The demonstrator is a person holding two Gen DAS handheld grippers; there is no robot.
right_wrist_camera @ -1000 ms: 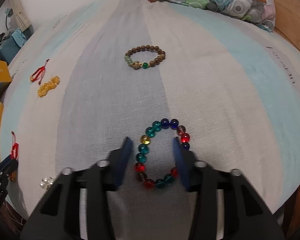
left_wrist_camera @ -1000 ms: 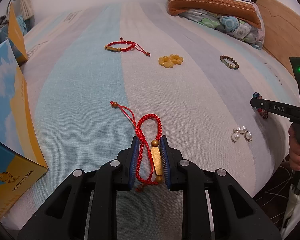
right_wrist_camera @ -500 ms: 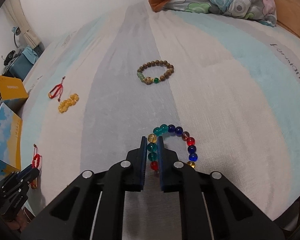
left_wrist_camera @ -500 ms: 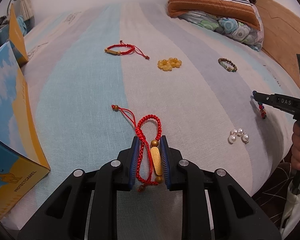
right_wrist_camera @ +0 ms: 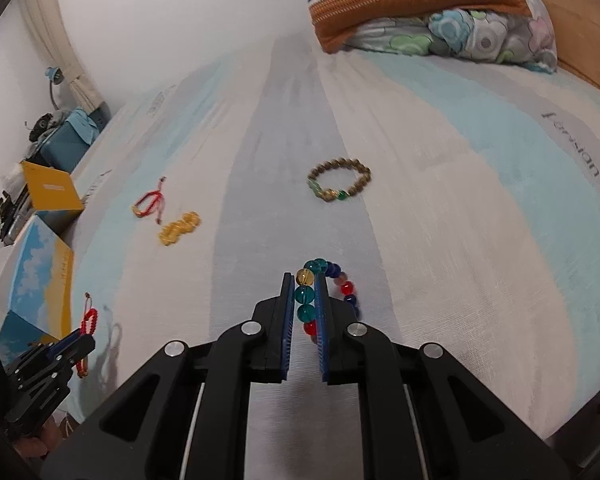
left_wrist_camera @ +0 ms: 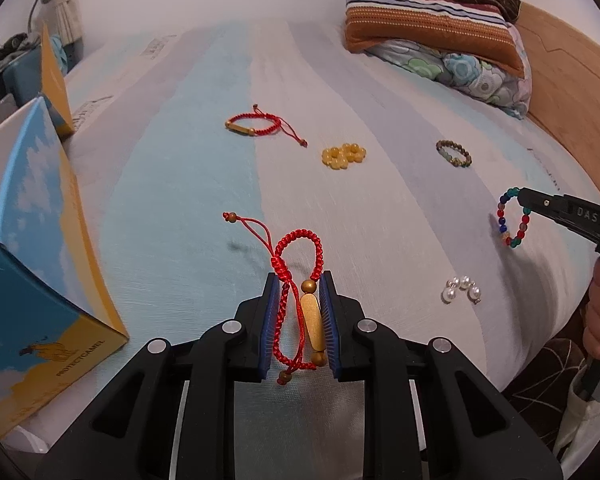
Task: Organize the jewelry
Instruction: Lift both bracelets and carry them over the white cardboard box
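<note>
My left gripper [left_wrist_camera: 300, 280] is shut on a red cord bracelet [left_wrist_camera: 298, 276] with a gold bar and holds it just above the striped bedsheet [left_wrist_camera: 180, 208]. My right gripper [right_wrist_camera: 305, 280] is shut on a bracelet of coloured glass beads [right_wrist_camera: 305, 294] and holds it lifted off the sheet; it hangs from that gripper [left_wrist_camera: 524, 196] in the left wrist view [left_wrist_camera: 514, 218]. On the sheet lie a second red cord bracelet [left_wrist_camera: 254, 124], a yellow bead bracelet [left_wrist_camera: 342, 155], a brown bead bracelet [right_wrist_camera: 338, 180] and pearl earrings [left_wrist_camera: 462, 288].
An open blue and yellow box [left_wrist_camera: 40, 248] stands at the left, its lid [left_wrist_camera: 56, 80] behind it. Pillows [left_wrist_camera: 432, 20] and a wooden headboard [left_wrist_camera: 572, 80] are at the back right. The bed edge runs along the near side.
My right gripper closed on the coloured bead bracelet and lifted it off the sheet. My left gripper rose slightly with the red cord bracelet in it.
</note>
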